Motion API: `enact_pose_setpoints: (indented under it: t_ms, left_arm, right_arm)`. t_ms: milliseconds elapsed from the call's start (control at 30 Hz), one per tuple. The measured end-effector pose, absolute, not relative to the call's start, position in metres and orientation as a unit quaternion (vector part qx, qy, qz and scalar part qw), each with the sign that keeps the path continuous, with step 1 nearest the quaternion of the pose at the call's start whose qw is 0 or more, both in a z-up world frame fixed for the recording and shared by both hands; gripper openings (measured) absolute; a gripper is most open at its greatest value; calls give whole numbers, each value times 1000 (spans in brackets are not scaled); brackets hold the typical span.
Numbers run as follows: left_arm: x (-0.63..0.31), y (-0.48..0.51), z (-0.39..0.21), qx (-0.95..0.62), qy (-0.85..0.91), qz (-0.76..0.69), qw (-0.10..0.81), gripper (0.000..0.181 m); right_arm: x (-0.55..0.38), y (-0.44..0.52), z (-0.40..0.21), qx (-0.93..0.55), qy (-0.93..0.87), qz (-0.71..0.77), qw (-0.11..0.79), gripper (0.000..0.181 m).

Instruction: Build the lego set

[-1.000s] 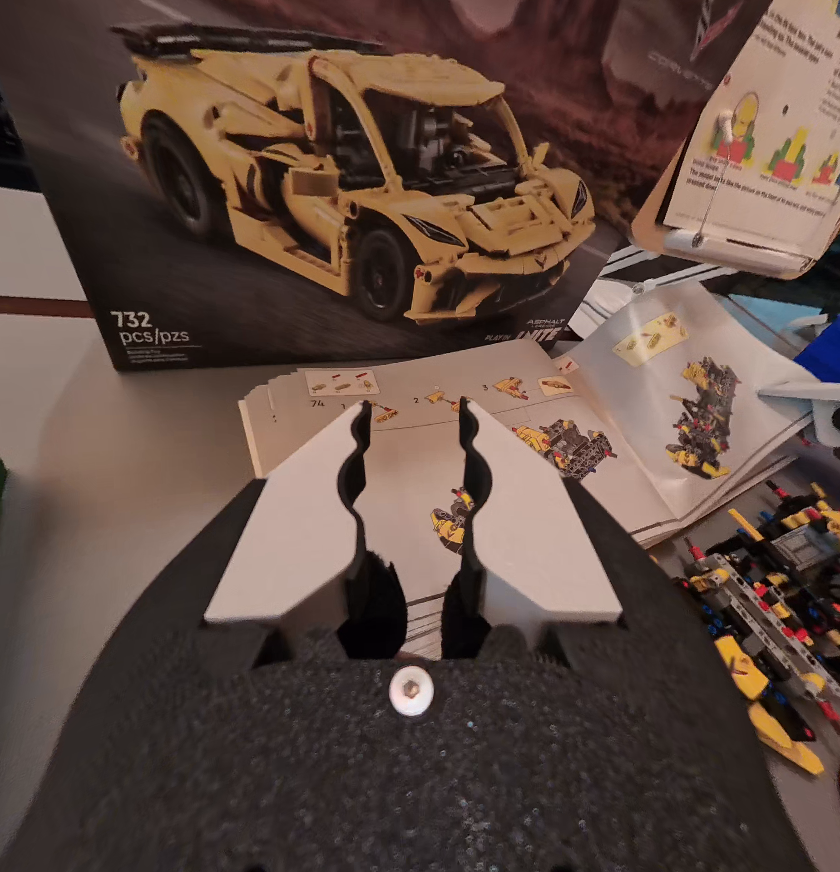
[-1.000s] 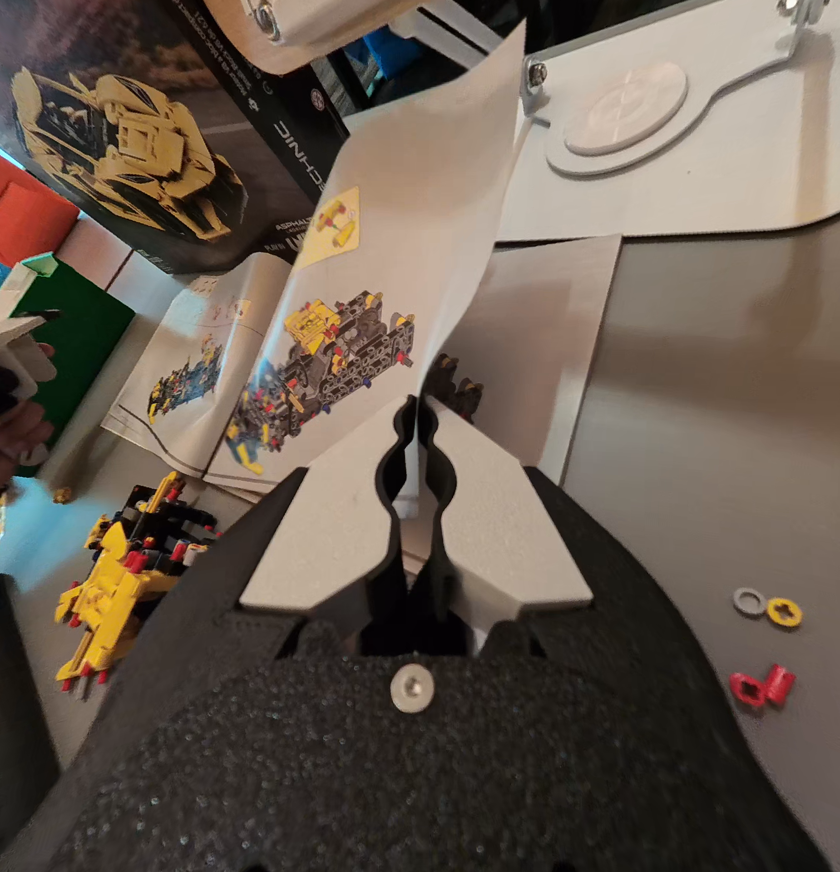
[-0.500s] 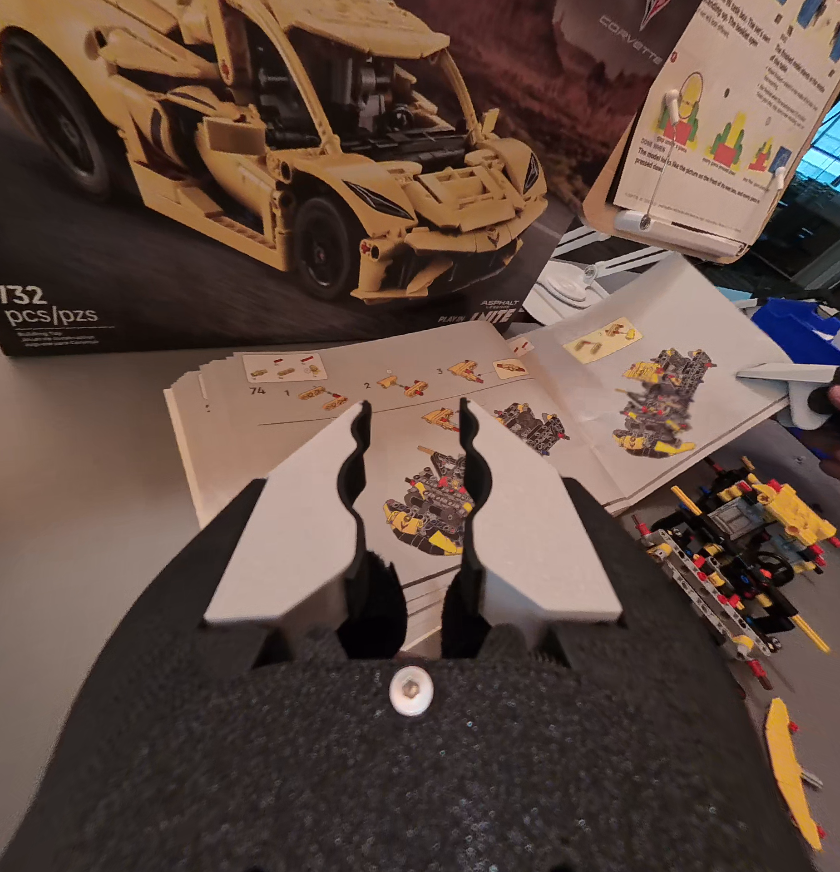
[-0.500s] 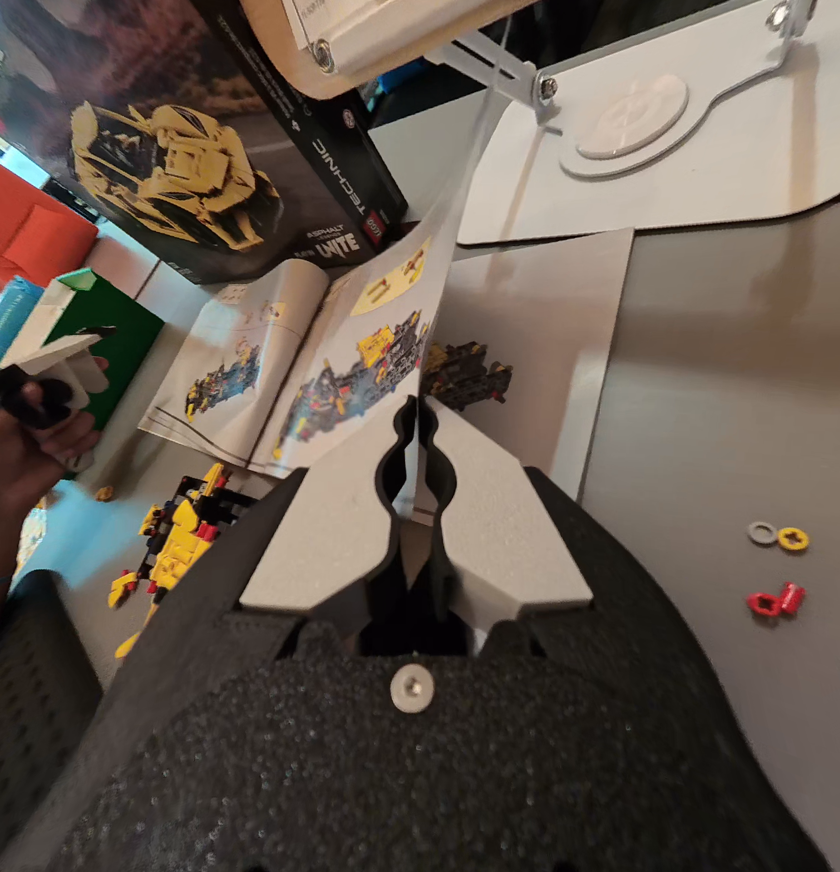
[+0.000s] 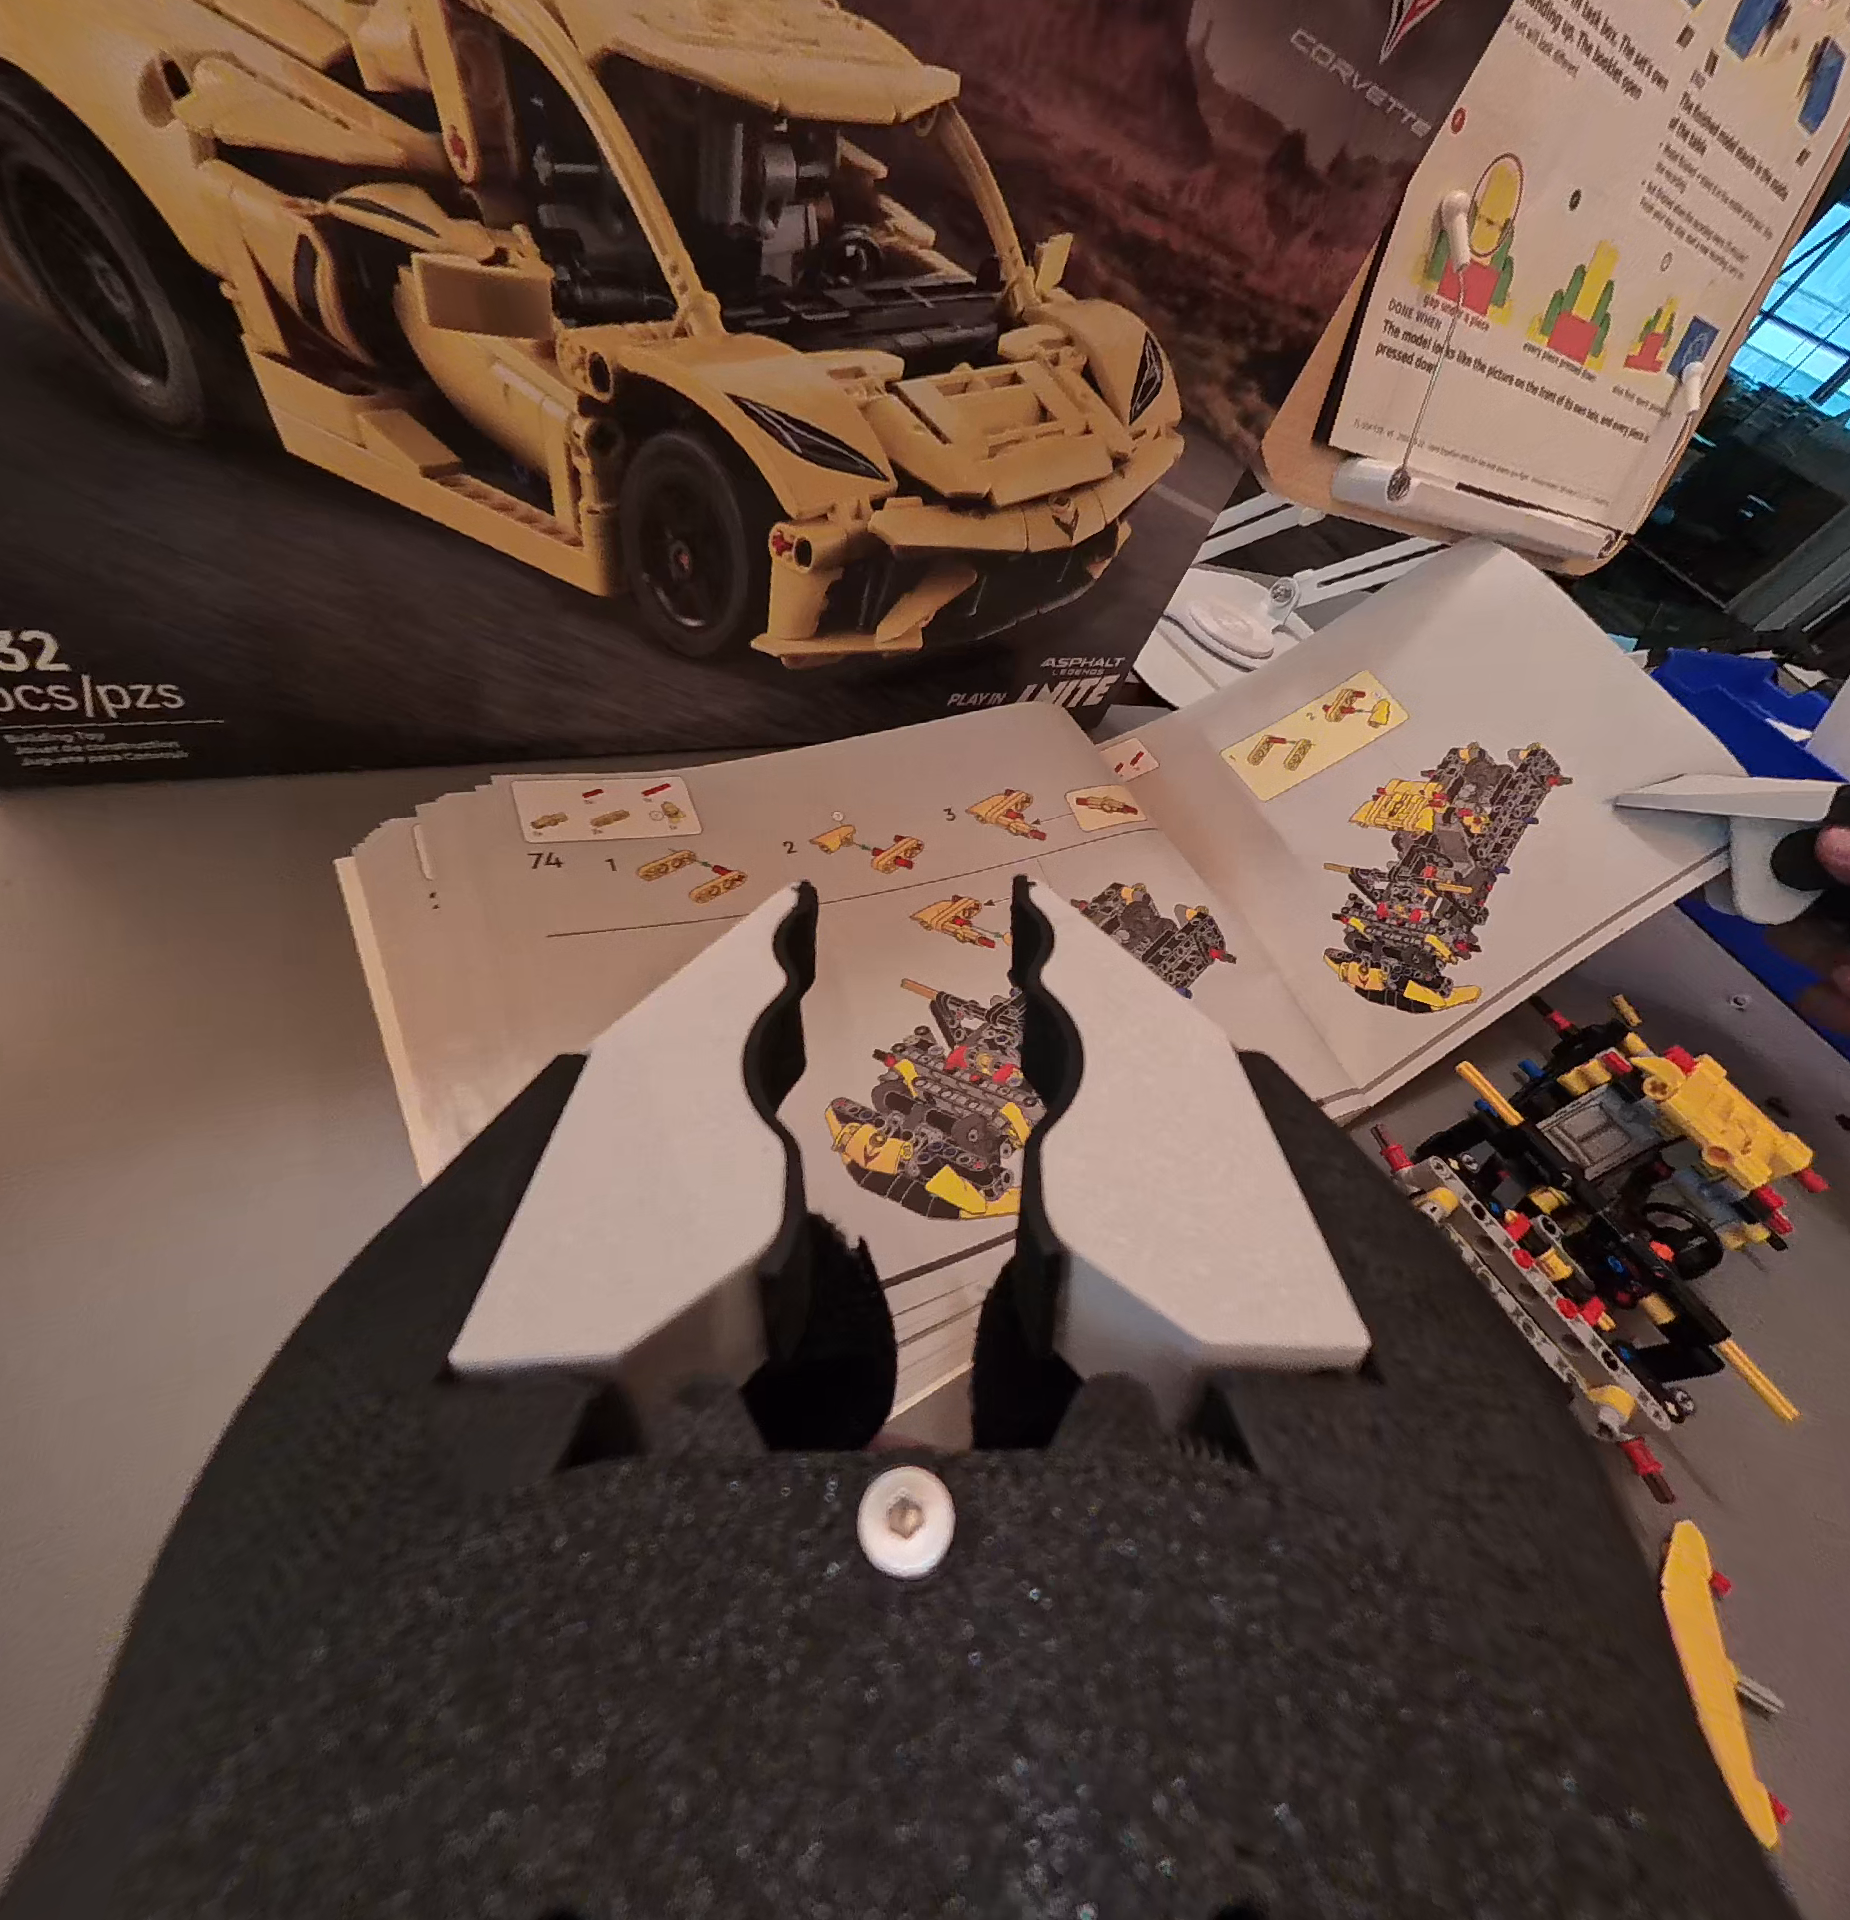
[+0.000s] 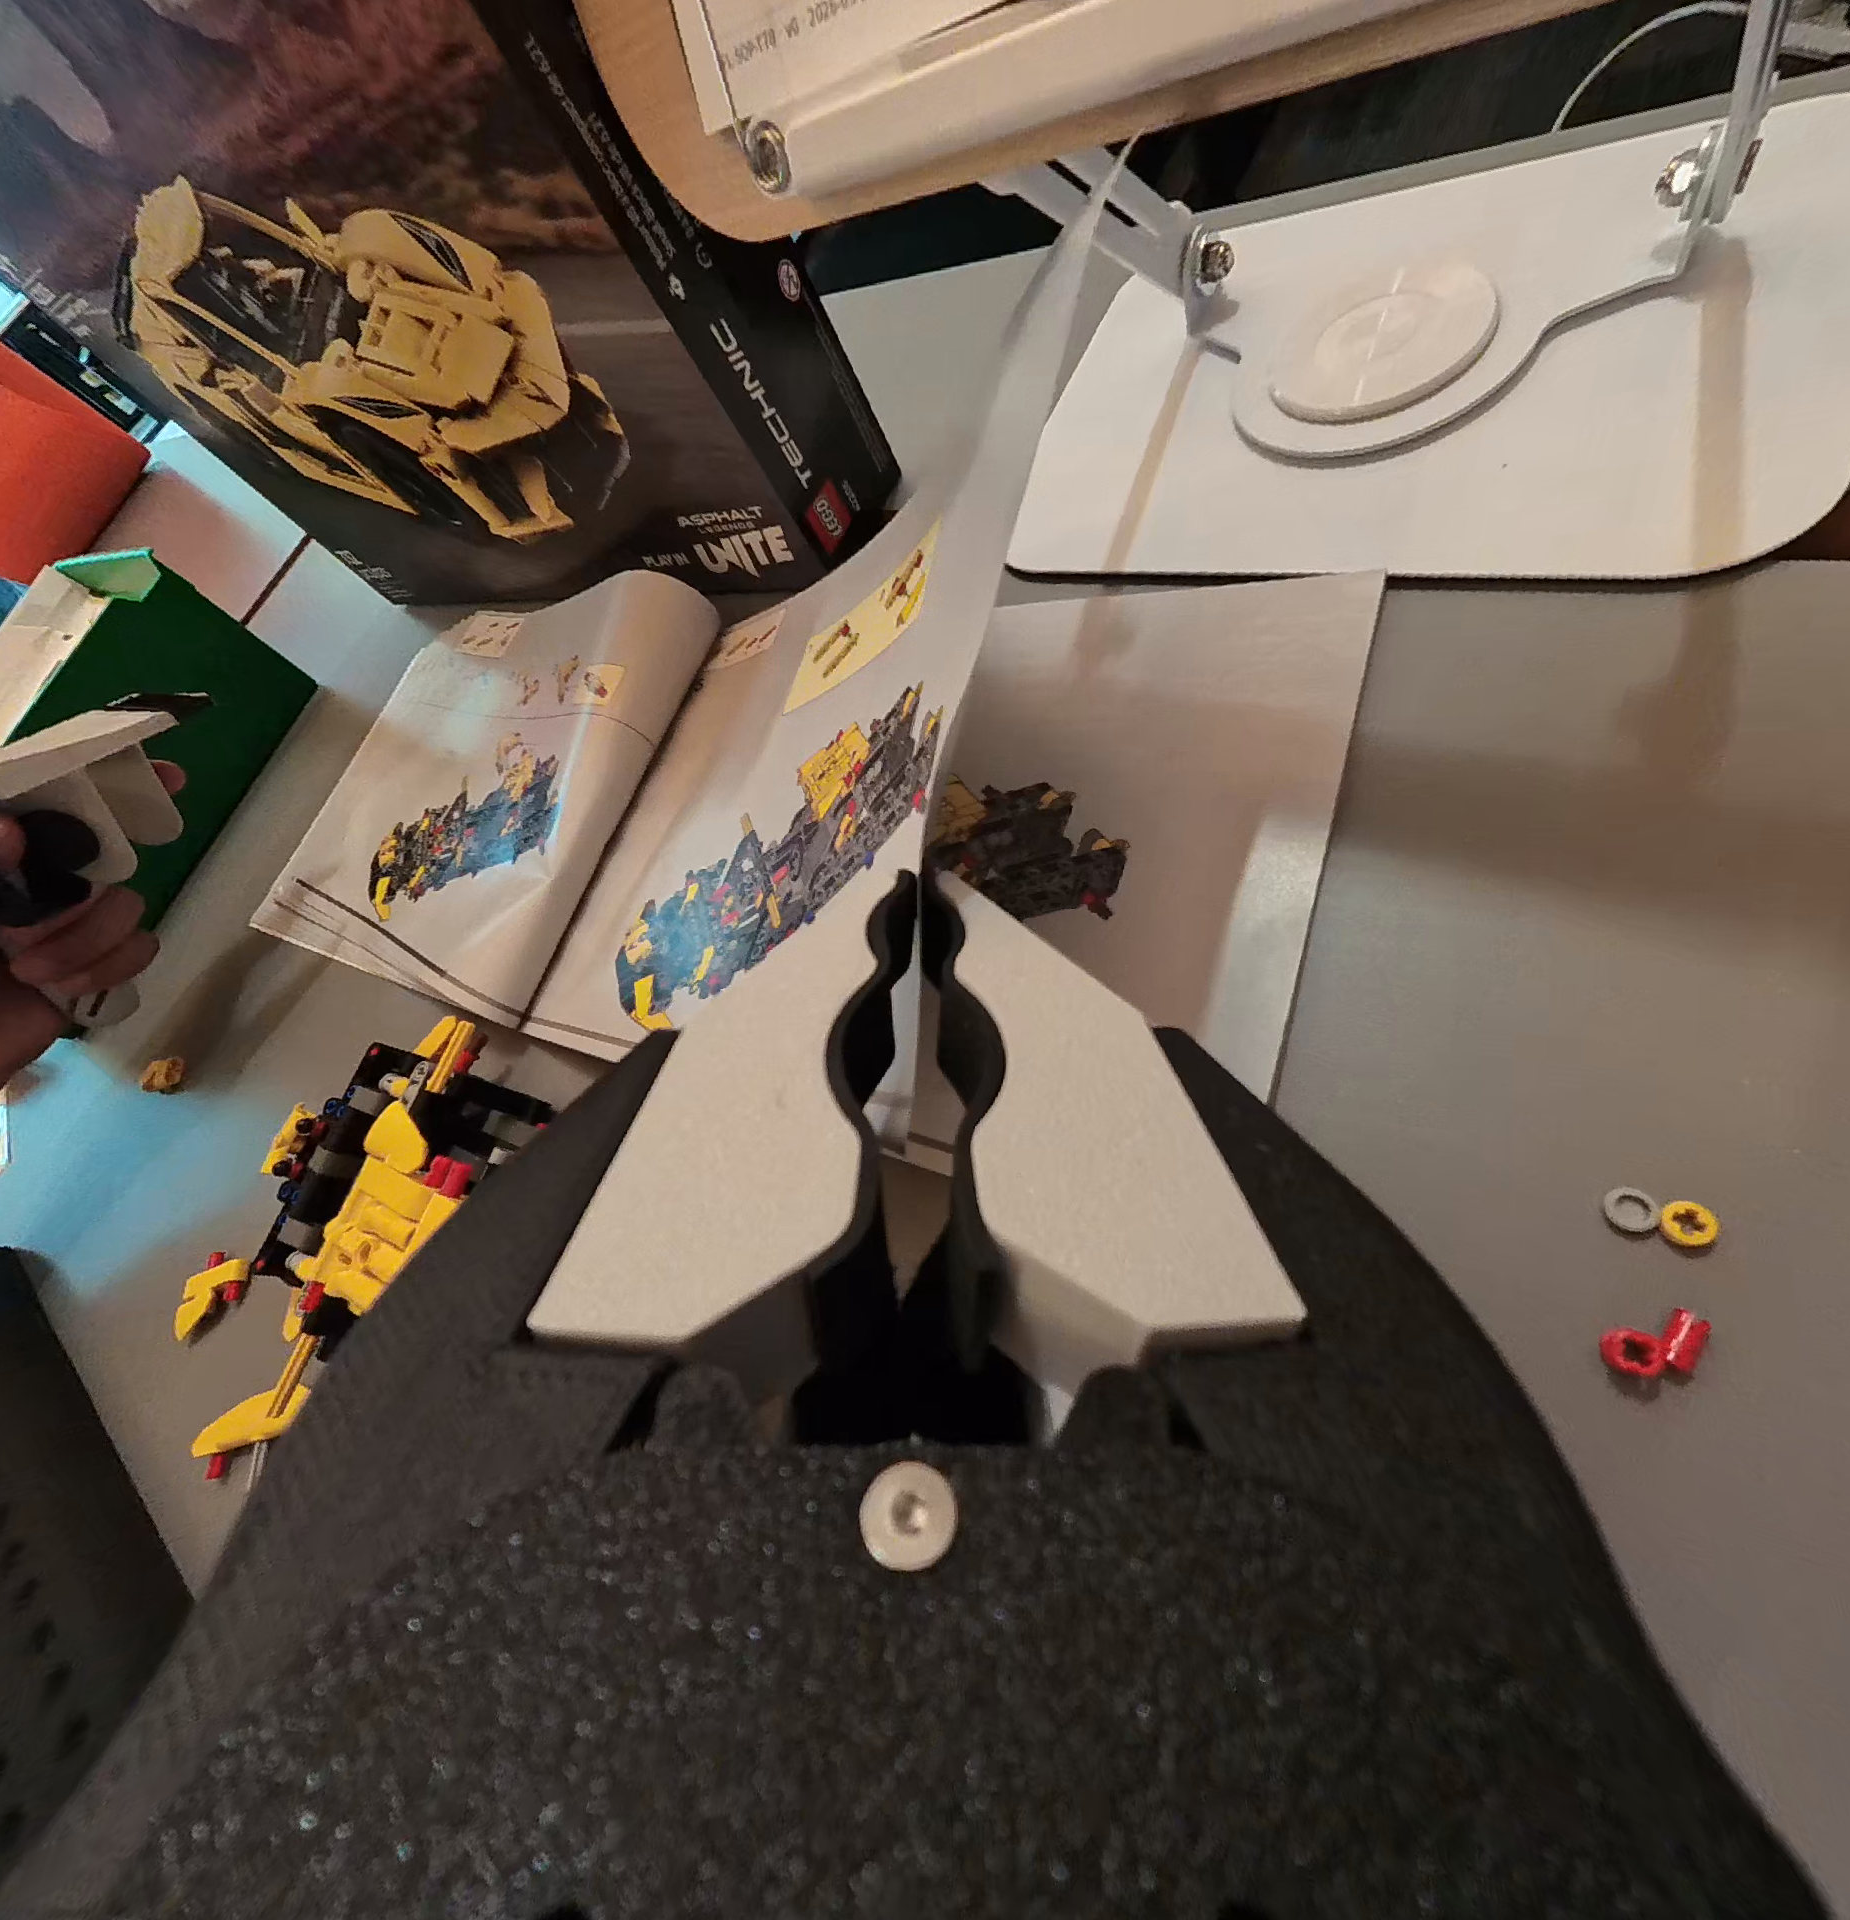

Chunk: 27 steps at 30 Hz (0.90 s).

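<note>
Lego model: partly built, yellow and black, on the table just right of the instruction booklet.
Left gripper: jaws apart, empty, above the booklet's left page.
Right gripper: clamped on a lifted page; model lies to its lower left.

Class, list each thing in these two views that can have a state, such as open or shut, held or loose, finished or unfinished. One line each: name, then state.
Left gripper: open, empty, over the booklet.
Right gripper: shut on a page.
Booklet: open, flat on the table.
Page: lifted, standing on edge.
Car model: partly built, lying on the table.
Box: standing upright behind the booklet.
Red piece: loose on the table.
Yellow ring: loose, beside a grey ring.
</note>
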State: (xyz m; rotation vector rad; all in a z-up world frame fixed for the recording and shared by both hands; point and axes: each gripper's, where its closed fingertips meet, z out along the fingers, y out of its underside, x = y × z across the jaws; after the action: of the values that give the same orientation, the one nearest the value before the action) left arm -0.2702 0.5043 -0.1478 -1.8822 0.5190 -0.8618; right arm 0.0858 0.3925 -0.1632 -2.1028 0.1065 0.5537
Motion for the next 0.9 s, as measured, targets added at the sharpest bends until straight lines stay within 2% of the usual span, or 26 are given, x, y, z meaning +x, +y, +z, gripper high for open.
enact_pose_setpoints:
  t_ms: [233,367,667,867,900]
  left_arm:
    - [-263,498,-149,-770,228,-369,467,37]
    - [-261,495,-146,-766,242,-362,473,37]
    - [-274,498,-127,-751,251,-343,506,37]
    - [-328,483,-103,-752,207,-360,512,37]
    - [-329,471,-108,-760,233,-354,493,37]
  right_arm:
    - [76,393,-159,-858,35,226,459,0]
    - [30,398,-144,-872,-21,218,438,0]
    - [-183,420,-175,-917,-276,162,238,0]
    - [-275,435,-224,-910,-338,179,159,0]
    - [-281,436,-231,-912,-334,181,155,7]
